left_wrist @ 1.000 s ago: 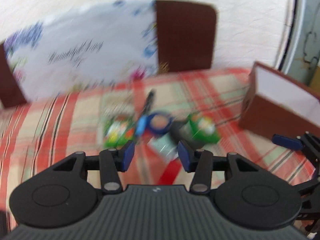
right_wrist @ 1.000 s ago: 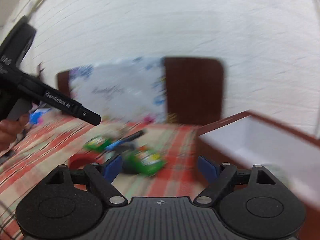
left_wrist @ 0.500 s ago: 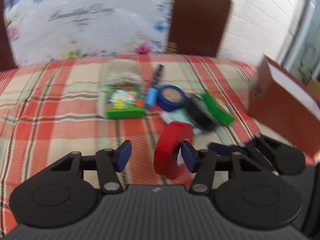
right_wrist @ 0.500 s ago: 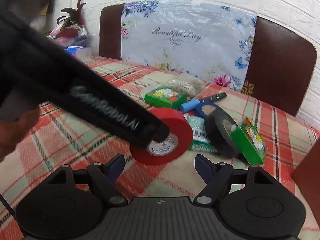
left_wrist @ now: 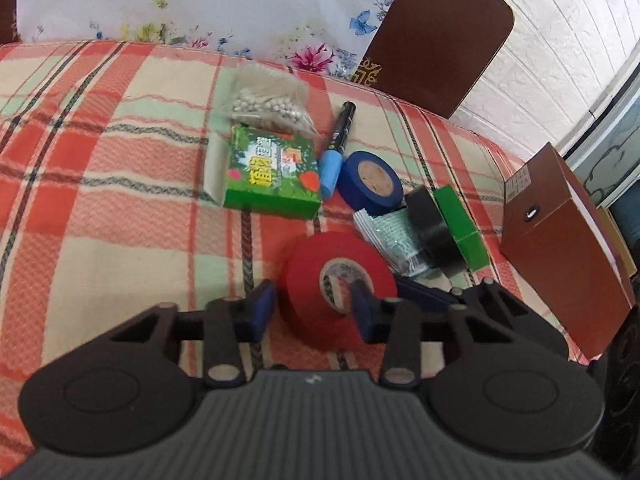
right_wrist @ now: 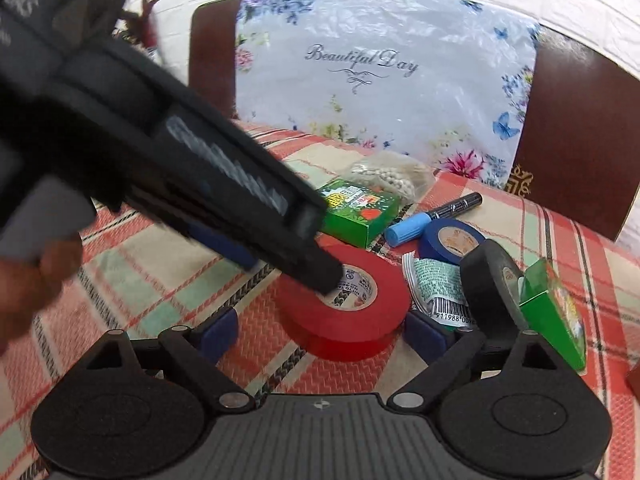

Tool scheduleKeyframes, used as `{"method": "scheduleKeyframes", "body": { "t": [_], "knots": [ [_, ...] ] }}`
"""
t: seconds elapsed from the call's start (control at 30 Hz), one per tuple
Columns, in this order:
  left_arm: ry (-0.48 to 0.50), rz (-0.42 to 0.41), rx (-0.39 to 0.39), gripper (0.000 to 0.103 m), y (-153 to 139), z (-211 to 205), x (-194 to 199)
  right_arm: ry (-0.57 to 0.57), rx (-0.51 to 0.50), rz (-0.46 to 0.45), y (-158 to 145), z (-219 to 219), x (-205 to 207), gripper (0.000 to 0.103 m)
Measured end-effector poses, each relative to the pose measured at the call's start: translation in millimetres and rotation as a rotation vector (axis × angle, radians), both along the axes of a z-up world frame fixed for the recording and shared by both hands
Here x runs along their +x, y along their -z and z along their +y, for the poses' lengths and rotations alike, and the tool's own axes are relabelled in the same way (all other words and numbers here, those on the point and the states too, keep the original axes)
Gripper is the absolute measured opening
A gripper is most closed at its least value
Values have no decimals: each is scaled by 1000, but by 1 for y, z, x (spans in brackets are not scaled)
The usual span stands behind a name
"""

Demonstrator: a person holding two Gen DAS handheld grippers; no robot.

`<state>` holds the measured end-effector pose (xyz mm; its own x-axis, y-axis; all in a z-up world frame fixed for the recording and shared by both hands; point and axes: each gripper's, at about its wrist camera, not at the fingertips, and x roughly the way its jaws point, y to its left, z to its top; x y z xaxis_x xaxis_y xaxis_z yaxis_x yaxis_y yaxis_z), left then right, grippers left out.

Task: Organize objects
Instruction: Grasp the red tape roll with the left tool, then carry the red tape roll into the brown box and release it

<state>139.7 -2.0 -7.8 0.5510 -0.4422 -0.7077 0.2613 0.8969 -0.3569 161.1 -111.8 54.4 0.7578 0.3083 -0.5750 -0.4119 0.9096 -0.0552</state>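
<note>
A red tape roll (left_wrist: pixel 312 280) lies tilted on the plaid cloth (left_wrist: pixel 120 184), near the front of a small pile. My left gripper (left_wrist: pixel 312 306) is closing on its wall. One pad sits in the core and the other rests against the outer rim. In the right wrist view the left gripper (right_wrist: pixel 280 256) reaches in from the upper left to the red tape roll (right_wrist: pixel 360 320). My right gripper (right_wrist: pixel 320 334) is opening wider, its pads either side of the roll's near edge without pressing it.
Behind the roll lie a green box (left_wrist: pixel 272 176), a bag of beads (left_wrist: pixel 264 104), a blue-capped marker (left_wrist: pixel 338 148), blue tape (left_wrist: pixel 370 180), black tape (left_wrist: pixel 434 232), a sachet (left_wrist: pixel 384 228) and a second green box (left_wrist: pixel 460 228). A brown box (left_wrist: pixel 560 248) stands at the right. A person's hand (right_wrist: pixel 28 280) holds the left gripper.
Both grippers dropped toward the pile. The red roll stood upright on the left finger, and now it lies tilted flatter. The left jaws narrowed on its wall and the right jaws widened.
</note>
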Motion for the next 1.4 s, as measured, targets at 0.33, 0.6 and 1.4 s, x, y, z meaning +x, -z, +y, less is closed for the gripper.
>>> {"method": "scheduleKeyframes", "body": {
  "t": [0.33, 0.6, 1.4],
  "knots": [
    [81, -138, 46, 32, -71, -39, -46, 43, 70, -135, -31, -33, -41, 70],
    [367, -292, 39, 32, -108, -198, -55, 335, 51, -318, -78, -152, -83, 70],
    [564, -289, 42, 36, -85, -304, -90, 670, 73, -350, -59, -300, -149, 73]
  ]
}}
